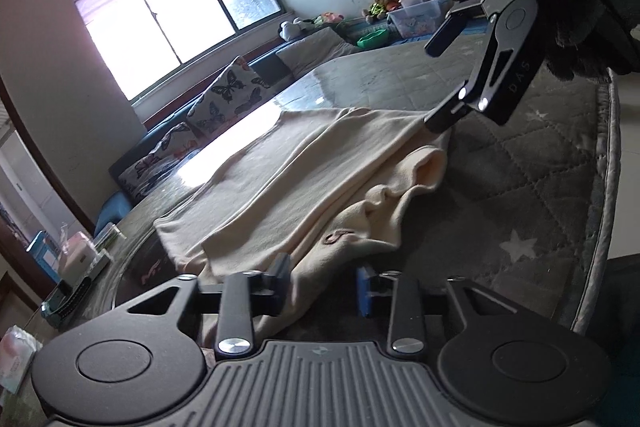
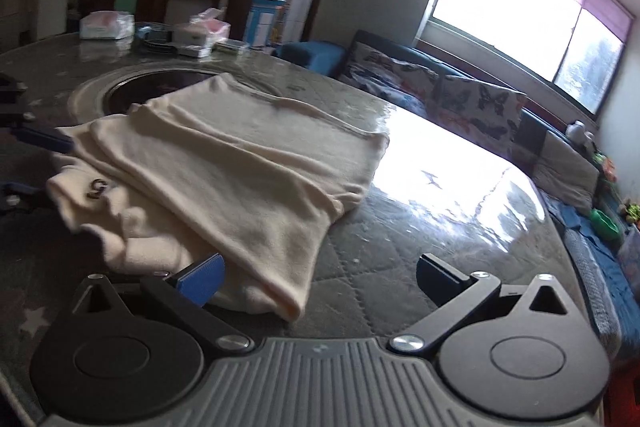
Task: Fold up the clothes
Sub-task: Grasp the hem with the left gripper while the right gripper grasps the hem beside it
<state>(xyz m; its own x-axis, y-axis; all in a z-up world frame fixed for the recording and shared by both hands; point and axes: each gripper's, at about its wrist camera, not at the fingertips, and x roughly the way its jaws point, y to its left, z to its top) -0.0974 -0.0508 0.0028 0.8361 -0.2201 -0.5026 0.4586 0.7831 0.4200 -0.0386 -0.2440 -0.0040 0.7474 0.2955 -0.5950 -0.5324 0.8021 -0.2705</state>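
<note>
Quilted table (image 2: 400,267) | cream garment (image 2: 240,163) between both | left gripper (image 1: 324,285), right gripper (image 2: 320,275) apart

Your legible markings are few. The letters "D A S" run in pale print along the dark link arm of the right gripper (image 1: 442,79), seen in your left wrist view. A small embroidered mark on the cream garment (image 1: 304,179) near its collar reads like a "5" or a "G" in your right wrist view (image 2: 97,188); which one cannot be told. Reddish lettering beginning "M" shows on the dark round inset of the table (image 1: 148,273), near the table's left edge in your left wrist view, too blurred to read further. A small round emblem sits on each gripper's ribbed housing, unreadable.
</note>
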